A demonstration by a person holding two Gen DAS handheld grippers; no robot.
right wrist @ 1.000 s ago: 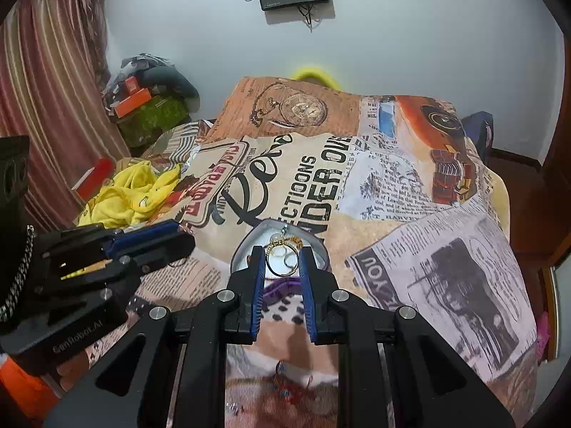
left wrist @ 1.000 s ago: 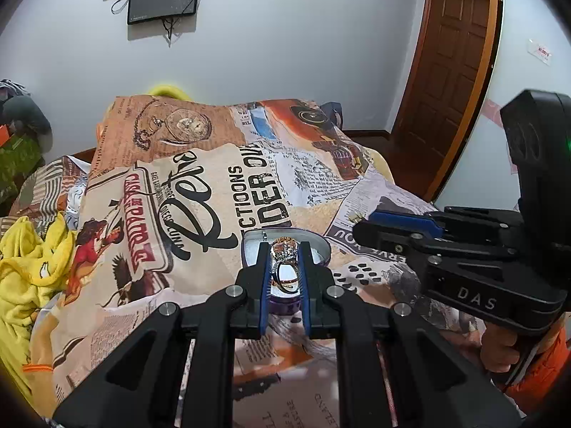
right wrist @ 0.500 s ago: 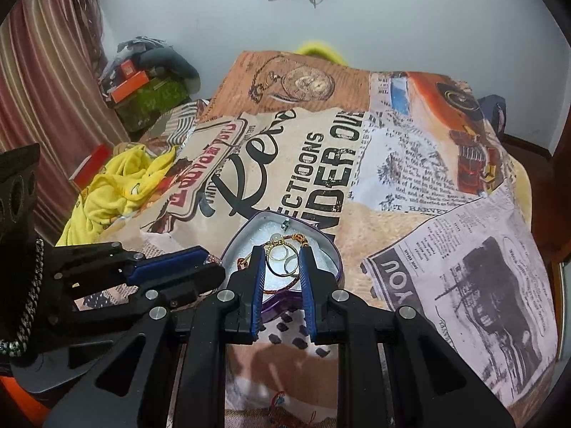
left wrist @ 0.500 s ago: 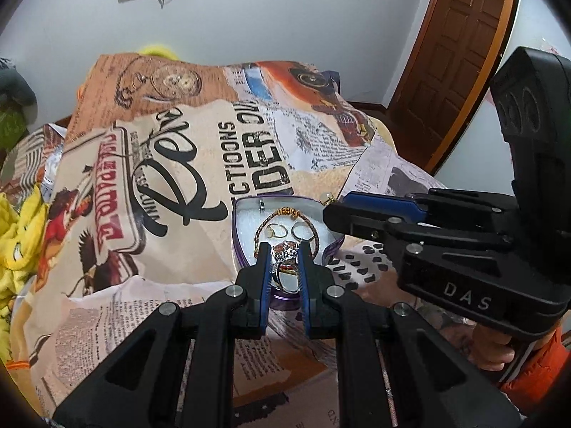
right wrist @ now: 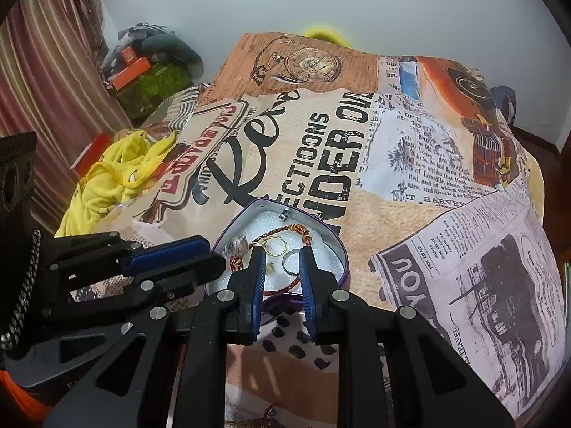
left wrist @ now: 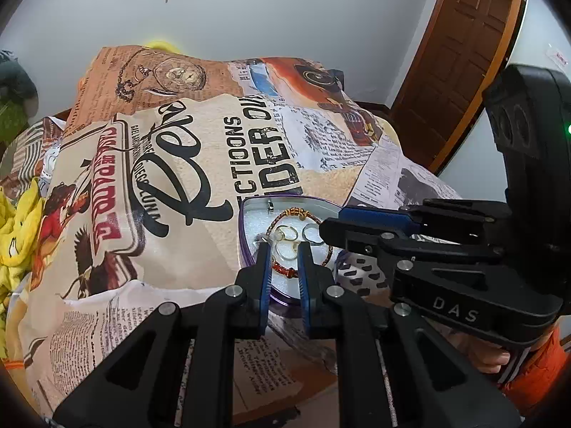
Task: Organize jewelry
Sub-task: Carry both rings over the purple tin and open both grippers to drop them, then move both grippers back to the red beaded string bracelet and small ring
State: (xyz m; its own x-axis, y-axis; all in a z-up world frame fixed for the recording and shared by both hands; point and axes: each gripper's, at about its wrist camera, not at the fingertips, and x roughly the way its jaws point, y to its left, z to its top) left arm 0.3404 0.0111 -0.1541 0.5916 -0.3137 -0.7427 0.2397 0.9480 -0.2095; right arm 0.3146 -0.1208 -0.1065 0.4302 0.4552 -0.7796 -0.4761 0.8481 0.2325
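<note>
A heart-shaped purple tin [left wrist: 246, 249] [right wrist: 339, 249] with a white foam lining lies on the printed bedspread. Inside lie a braided red-orange bracelet [left wrist: 296, 212] [right wrist: 285, 229], gold rings [left wrist: 285, 233] [right wrist: 276, 244] and a silver ring [left wrist: 310, 233] [right wrist: 289, 262]. My left gripper [left wrist: 283, 249] hovers over the tin's near part, its jaws apart and empty. My right gripper [right wrist: 280, 253] hovers over the tin from the other side, jaws apart and empty. Each gripper shows in the other's view [left wrist: 410, 235] [right wrist: 160, 260].
The bedspread [right wrist: 357, 142] covers a bed. A yellow cloth [right wrist: 114, 174] lies at its left edge. More jewelry [right wrist: 271, 412] lies near the front edge under my right gripper. A brown door [left wrist: 464, 53] stands at the right, clutter [right wrist: 150, 71] at the far left.
Both grippers moved down and forward over the tin. The left gripper let go of the ring it held between its fingers; its jaws have opened. The right jaws opened wider.
</note>
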